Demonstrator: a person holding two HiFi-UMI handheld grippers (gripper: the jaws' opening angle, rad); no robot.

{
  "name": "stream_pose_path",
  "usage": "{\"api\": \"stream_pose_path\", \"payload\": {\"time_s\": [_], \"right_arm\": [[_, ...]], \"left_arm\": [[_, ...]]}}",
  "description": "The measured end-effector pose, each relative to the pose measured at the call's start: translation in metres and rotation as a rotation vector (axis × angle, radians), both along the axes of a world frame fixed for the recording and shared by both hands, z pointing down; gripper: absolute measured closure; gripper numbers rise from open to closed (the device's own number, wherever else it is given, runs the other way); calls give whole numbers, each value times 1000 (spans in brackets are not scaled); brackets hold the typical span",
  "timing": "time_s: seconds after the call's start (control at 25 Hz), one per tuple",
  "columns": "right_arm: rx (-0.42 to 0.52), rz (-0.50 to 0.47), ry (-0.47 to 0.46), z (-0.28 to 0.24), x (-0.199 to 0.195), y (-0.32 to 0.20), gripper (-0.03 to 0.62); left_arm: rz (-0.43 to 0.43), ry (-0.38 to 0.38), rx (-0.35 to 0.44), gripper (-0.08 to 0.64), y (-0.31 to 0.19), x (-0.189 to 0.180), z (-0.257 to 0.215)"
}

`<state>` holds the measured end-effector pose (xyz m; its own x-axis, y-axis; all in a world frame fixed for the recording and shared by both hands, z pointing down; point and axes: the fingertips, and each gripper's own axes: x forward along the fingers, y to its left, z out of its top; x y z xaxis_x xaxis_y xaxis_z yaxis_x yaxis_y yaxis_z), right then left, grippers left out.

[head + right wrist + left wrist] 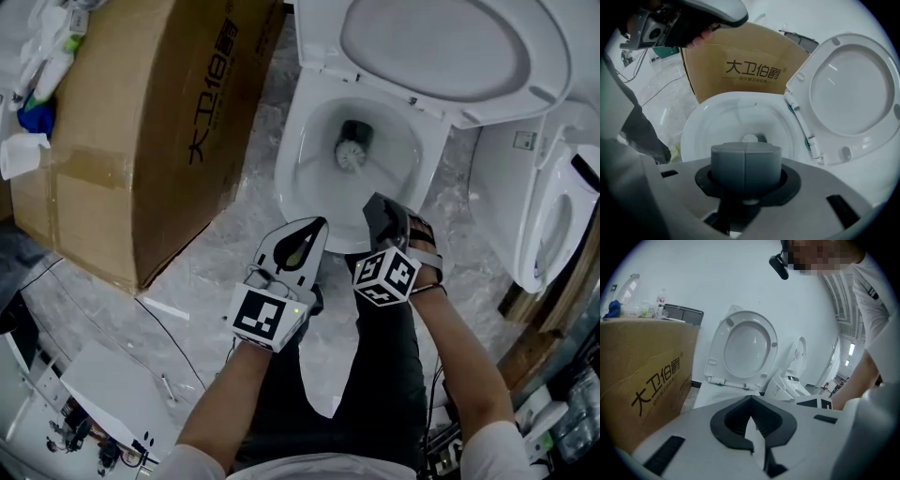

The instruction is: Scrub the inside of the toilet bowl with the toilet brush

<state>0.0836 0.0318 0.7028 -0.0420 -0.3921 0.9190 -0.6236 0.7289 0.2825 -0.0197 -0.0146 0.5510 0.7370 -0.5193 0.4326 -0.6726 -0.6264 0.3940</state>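
- The toilet bowl (311, 155) stands open with its lid (441, 47) tipped back. A large cardboard box (141, 122) sits just beside it on the floor, and a second toilet (548, 220) stands at the other side.
- The toilet brush (351, 155) has its bristle head low in the bowl, by the dark outlet. From the head view I cannot tell whether the bristles press on the porcelain.
- The right gripper (380, 214) hangs over the near rim with its jaws clamped on the brush's grey handle. In the right gripper view the handle's thick end fills the space between the jaws, and the pale head shows beyond it down in the bowl.
- The left gripper (319, 227) is held outside the bowl, near the front rim. Its jaws are pressed together at the tips with nothing between them, and it points up towards the raised lid.
- Judged step: the scrubbing itself, with the head at the bottom of the bowl.
- The next move likely calls for sweeping the head round the inner wall and up under the rim, with the bristles kept against the porcelain.
- The clamp on the handle must stay firm so the brush cannot twist or slip.
- The idle left gripper need only stay clear of the handle's swing.
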Motion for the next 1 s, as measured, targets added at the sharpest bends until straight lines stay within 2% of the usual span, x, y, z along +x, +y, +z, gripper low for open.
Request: {"api": "stream_pose_path", "payload": {"time_s": [0.68,0.84,1.0], "right_arm": [[-8,-12,61,54,20,-40,437],[11,29,41,51,25,-47,437],[10,99,-5,27,30,-43,437]], "left_arm": [[-8,0,14,552,-25,14,39],[-6,1,23,552,-30,13,38],[-1,-1,17,552,-27,14,26]]}}
